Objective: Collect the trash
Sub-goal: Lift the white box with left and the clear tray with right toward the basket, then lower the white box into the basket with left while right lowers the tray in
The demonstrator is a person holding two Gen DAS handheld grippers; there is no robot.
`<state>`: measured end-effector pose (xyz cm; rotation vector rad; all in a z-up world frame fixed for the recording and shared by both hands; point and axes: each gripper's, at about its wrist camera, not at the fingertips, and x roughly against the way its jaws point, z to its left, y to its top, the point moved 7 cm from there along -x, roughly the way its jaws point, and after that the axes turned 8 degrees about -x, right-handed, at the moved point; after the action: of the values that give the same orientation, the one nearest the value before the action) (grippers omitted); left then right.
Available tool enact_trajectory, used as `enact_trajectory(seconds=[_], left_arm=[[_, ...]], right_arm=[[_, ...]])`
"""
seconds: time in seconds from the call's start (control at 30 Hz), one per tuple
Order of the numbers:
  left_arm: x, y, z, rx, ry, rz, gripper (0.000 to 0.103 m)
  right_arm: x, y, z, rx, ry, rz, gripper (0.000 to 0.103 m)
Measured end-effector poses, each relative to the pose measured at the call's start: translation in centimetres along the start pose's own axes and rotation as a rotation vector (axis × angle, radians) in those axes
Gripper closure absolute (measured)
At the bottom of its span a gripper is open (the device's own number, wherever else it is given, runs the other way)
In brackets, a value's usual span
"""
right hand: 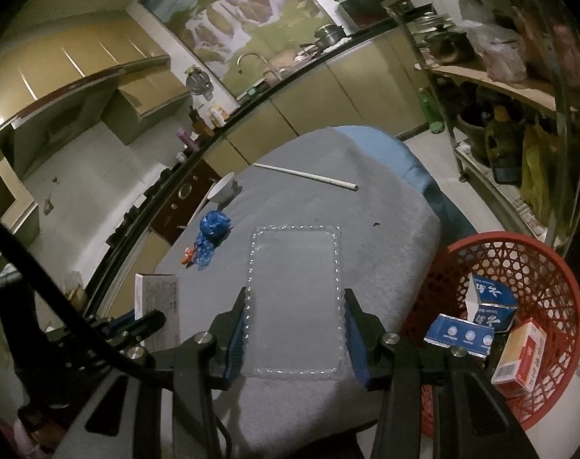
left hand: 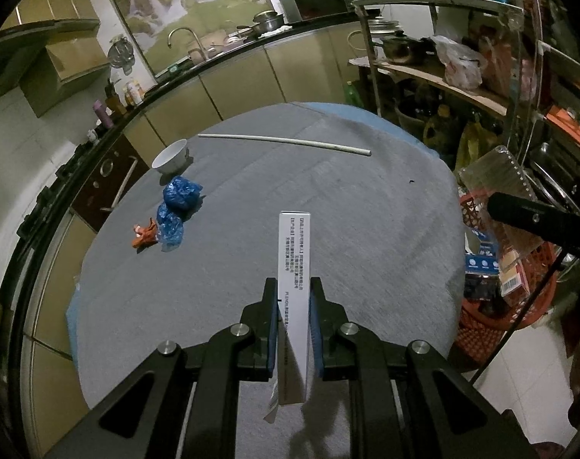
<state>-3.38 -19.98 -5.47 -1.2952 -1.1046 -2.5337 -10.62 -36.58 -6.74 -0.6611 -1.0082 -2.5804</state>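
My left gripper point(left hand: 294, 287) is shut on a flat white carton point(left hand: 294, 252) with printed text, held edge-up above the grey-covered table point(left hand: 366, 237). The right wrist view shows that carton point(right hand: 162, 306) low at the left. My right gripper point(right hand: 295, 298) is shut on a clear plastic tray point(right hand: 295, 298), its blue pads pressing the tray's long scalloped edges over the table's near edge. Crumpled blue plastic point(left hand: 177, 206) and an orange scrap point(left hand: 144, 233) lie at the table's left. A red mesh basket point(right hand: 538, 267) stands on the floor to the right, holding blue boxes point(right hand: 489, 306) and a red-and-white box point(right hand: 523, 355).
A white bowl point(left hand: 171, 157) sits near the table's far left and a long white rod point(left hand: 286, 140) lies across the far side. A metal shelf rack point(right hand: 519, 88) crowded with pots and bags stands right of the basket. Kitchen cabinets and a sink counter point(left hand: 198, 57) run behind.
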Motion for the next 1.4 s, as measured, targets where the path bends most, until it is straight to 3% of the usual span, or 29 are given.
enact_trajectory(seconds=[0.5,0.83,0.97,1.07,1.4], left_arm=[[0.1,-0.1,0.0,0.002,-0.013,0.005,0.087],[-0.3,-0.2,-0.9,-0.008,-0.045,0.018,0.087],[-0.1,1.0,-1.6,0.0,-0.104,0.004,0.087],[0.5,2.3,-3.0,0.012,-0.218,-0.028,0.087],[1.7,6.0,-7.2,-0.009,-0.374,-0.109,0.087]], right_arm=[[1.4,1.1,-1.1,-0.017,-0.033,-0.041,0.056],[6.7,4.3,-6.9,-0.119,-0.133,-0.172,0.056],[7.3,4.5,-7.6,-0.132,-0.148,-0.175,0.056],[7.9,4.6,-7.4,-0.115,-0.156,-0.186,0.056],[9.9,4.6,-9.0,-0.143,-0.181,-0.222,0.056]])
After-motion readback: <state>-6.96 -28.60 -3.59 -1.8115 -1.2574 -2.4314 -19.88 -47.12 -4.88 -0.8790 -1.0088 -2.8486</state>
